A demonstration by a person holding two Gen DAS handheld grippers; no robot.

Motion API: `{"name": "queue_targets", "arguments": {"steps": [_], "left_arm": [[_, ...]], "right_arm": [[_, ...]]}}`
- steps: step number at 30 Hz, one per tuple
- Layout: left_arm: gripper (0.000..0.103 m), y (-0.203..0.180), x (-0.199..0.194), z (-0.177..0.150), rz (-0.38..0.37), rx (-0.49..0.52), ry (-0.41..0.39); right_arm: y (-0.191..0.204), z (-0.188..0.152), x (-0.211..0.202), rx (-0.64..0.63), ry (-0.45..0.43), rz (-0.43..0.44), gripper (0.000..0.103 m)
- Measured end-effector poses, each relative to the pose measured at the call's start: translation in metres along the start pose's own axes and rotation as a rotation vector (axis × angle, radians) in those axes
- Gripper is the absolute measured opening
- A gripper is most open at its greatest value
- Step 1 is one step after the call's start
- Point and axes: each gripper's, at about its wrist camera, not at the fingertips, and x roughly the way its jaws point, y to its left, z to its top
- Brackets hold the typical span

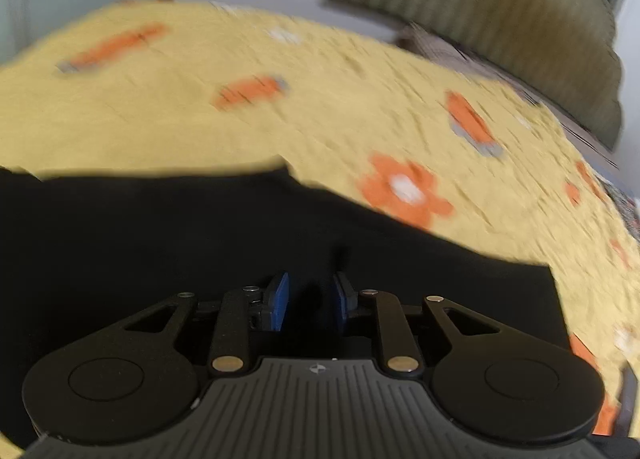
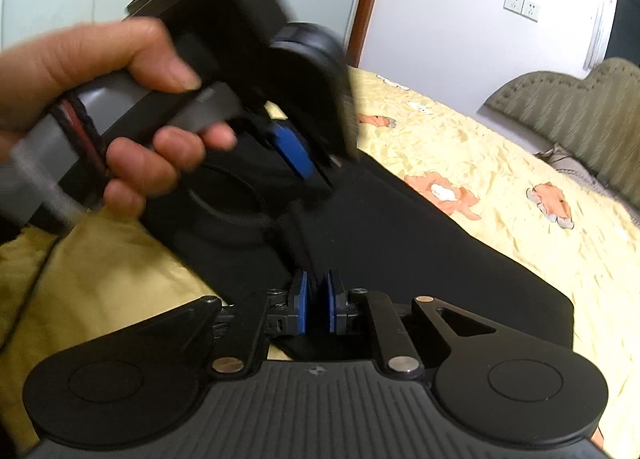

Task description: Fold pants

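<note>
Right wrist view: right gripper (image 2: 316, 305) jaws pinch black pants (image 2: 420, 243).

No text, label, brand or number can be read in either view

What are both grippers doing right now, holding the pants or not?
Left gripper: open, pads apart over the black pants, gripping nothing.
Right gripper: shut on the pants' fabric.
</note>
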Motion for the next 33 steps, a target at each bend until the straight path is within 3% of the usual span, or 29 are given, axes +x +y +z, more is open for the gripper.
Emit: {"name": "queue_targets", "arguments": {"steps": [2, 5, 7, 10, 14, 17, 20, 25, 28, 33], "left_arm": [[0.043, 0.004, -0.011, 0.008, 0.065, 0.023, -0.056], [0.061, -0.006, -0.016, 0.021, 0.020, 0.085, -0.072], [0.063, -0.020, -0.010, 0.026, -0.085, 0.121, -0.039], [0.065, -0.042, 0.011, 0.026, -0.193, 0.161, 0.035], [0.060, -0.057, 0.039, 0.013, -0.156, 0.237, 0.105], [0.061, -0.057, 0.033, 0.000, -0.122, 0.299, 0.089], [0.064, -0.048, 0.035, -0.009, -0.125, 0.280, 0.120], [0.069, -0.035, 0.020, -0.006, -0.153, 0.219, 0.133], [0.077, -0.018, 0.004, -0.004, -0.158, 0.158, 0.108], [0.077, 0.023, -0.029, -0.006, -0.112, 0.072, 0.047]], "right_arm": [[-0.019, 0.004, -0.014, 0.090, -0.041, 0.030, 0.010], [-0.046, 0.010, -0.014, 0.222, -0.068, 0.027, 0.010], [-0.049, 0.011, 0.003, 0.230, -0.023, -0.018, 0.010], [-0.043, 0.008, 0.027, 0.232, 0.033, 0.010, 0.010], [-0.017, 0.006, 0.031, 0.115, 0.078, -0.016, 0.010], [-0.022, 0.009, 0.019, 0.133, 0.058, -0.013, 0.010], [-0.031, 0.007, 0.025, 0.194, 0.070, -0.019, 0.010], [-0.018, 0.009, 0.021, 0.154, 0.063, -0.035, 0.010], [-0.016, 0.013, 0.024, 0.167, 0.061, -0.018, 0.011], [-0.010, 0.016, 0.027, 0.119, 0.083, -0.045, 0.011]]}}
